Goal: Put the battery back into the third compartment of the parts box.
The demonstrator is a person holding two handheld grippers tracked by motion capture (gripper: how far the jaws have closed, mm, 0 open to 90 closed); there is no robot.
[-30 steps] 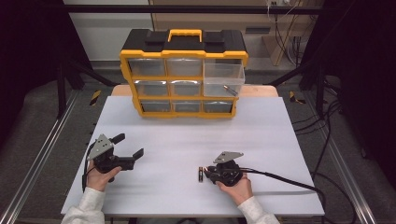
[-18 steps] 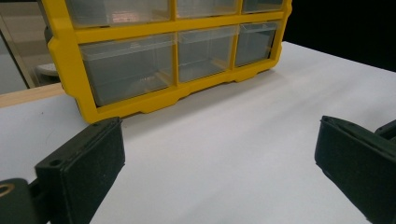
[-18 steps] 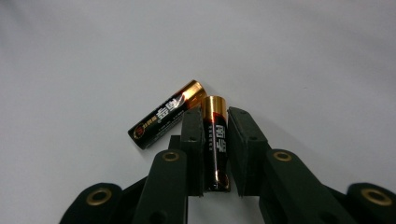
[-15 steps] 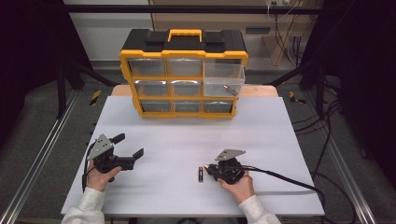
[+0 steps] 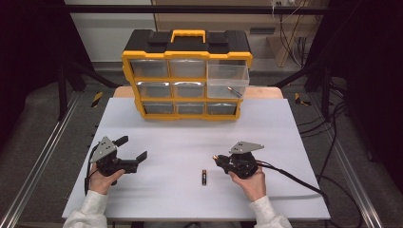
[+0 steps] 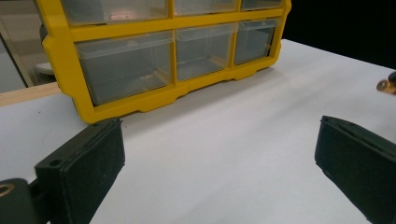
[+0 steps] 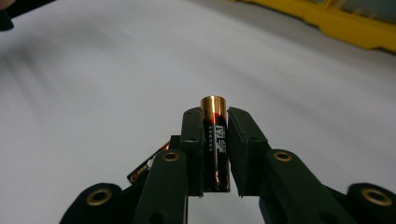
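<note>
Battery (image 5: 216, 157) sits clamped in the right gripper (image 5: 219, 159), lifted just off the white table (image 5: 285, 128), right of centre near the front edge. A second battery (image 5: 204, 177) lies loose on the table just beside it, closer to the front edge. Left gripper (image 5: 131, 153) hovers at the front-left, jaws spread wide, nothing between them. Yellow organizer (image 5: 186, 76) stands at the back edge; its top-right drawer (image 5: 228, 80) is pulled out with a small item inside, likely the drop spot.

Left gripper view: both jaws far apart over bare table, organizer (image 6: 154, 60) ahead, the held battery's copper tip (image 6: 385, 85) at the right edge.

Right gripper view: jaws closed on the battery (image 7: 215, 140), gripped along its length, copper end poking out past the tips; the second battery (image 7: 148, 165) lies below on the table.

Doing it well: keep the squeeze steady, carry high enough to clear the drawer's front wall, aim the protruding end into the open drawer, release low so it doesn't bounce out.

Versus a second ago: the right gripper was down on the table at the batteries; now it's raised with one held, and the other battery lies exposed. Left gripper unchanged.
</note>
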